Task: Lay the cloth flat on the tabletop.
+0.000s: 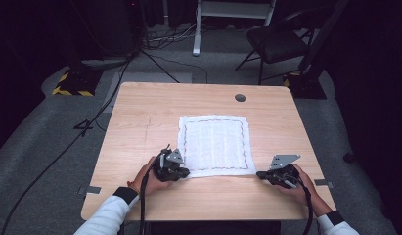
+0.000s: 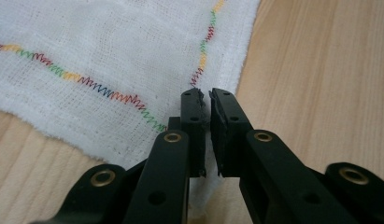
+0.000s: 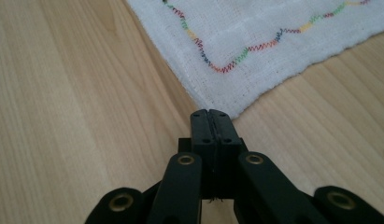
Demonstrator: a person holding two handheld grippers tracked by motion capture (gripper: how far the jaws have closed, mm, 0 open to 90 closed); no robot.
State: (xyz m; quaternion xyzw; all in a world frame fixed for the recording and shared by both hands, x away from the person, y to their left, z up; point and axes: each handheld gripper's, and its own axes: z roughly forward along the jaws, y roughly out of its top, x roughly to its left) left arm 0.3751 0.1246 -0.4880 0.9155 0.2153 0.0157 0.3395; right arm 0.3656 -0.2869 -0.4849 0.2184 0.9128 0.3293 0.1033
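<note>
One white cloth, flat, zigzag-stitched border

Left hand-held gripper low at the bench, jaws pinched nearly together, gripped in the left hand. Right hand-held gripper low, jaws fully closed, right hand behind. Forearms in white sleeves.

White cloth, rainbow zigzag stitching; light wood table

A square white gauze cloth with a multicoloured zigzag-stitched border lies spread flat on the pale wooden table, slightly toward six o'clock of its centre, its near corners at seven and five o'clock.
</note>
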